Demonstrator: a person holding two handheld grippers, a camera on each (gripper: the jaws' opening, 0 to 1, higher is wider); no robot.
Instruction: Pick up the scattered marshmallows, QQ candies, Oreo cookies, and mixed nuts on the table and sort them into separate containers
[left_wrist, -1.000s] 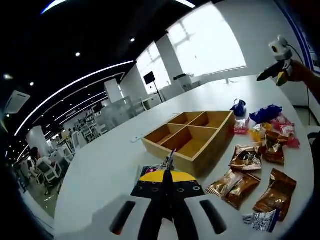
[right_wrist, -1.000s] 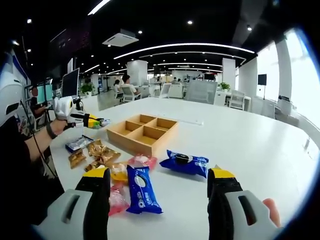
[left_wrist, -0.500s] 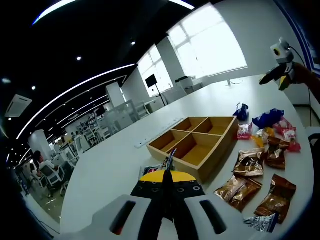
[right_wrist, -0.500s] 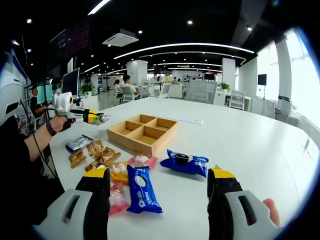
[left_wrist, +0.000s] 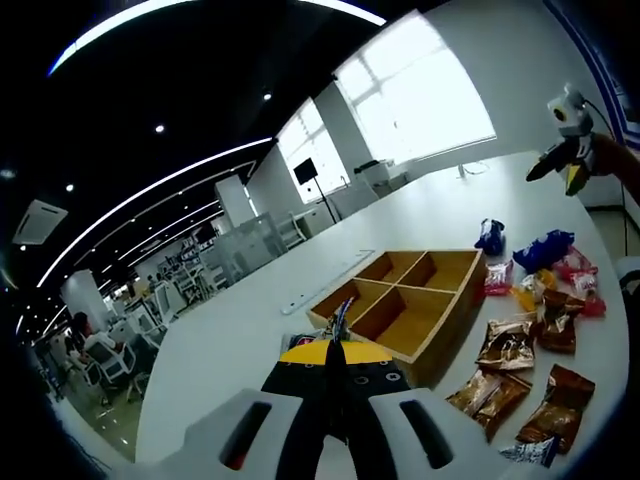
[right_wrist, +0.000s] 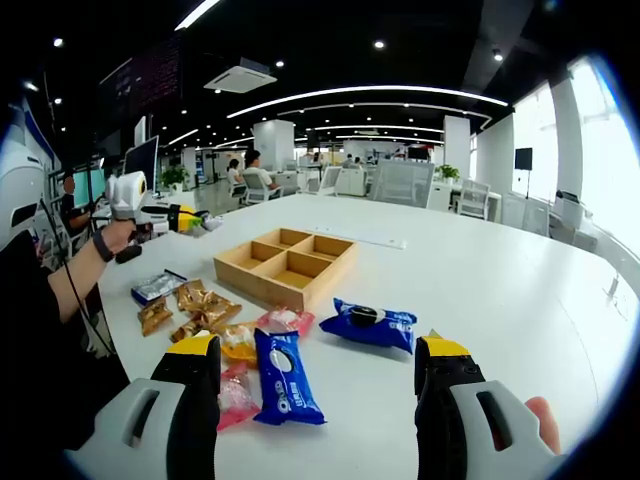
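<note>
White table (right_wrist: 500, 290) – our wooden divider tray (right_wrist: 287, 264) looks empty, so sorting's barely begun. Oreo packs (right_wrist: 280, 392), brown packets (left_wrist: 508, 345) lie loose beside it. Left gripper (left_wrist: 335, 330) pinches a small wrapper; right gripper (right_wrist: 317, 385) spread, empty.

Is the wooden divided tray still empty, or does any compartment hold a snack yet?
Empty: all four compartments of the wooden tray show bare wood in both views.

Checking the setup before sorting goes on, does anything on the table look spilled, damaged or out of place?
Nothing stands out. The snack packets lie loose beside the wooden divided tray, which sits flat with its compartments bare. The left gripper is shut on a small wrapped packet.
</note>
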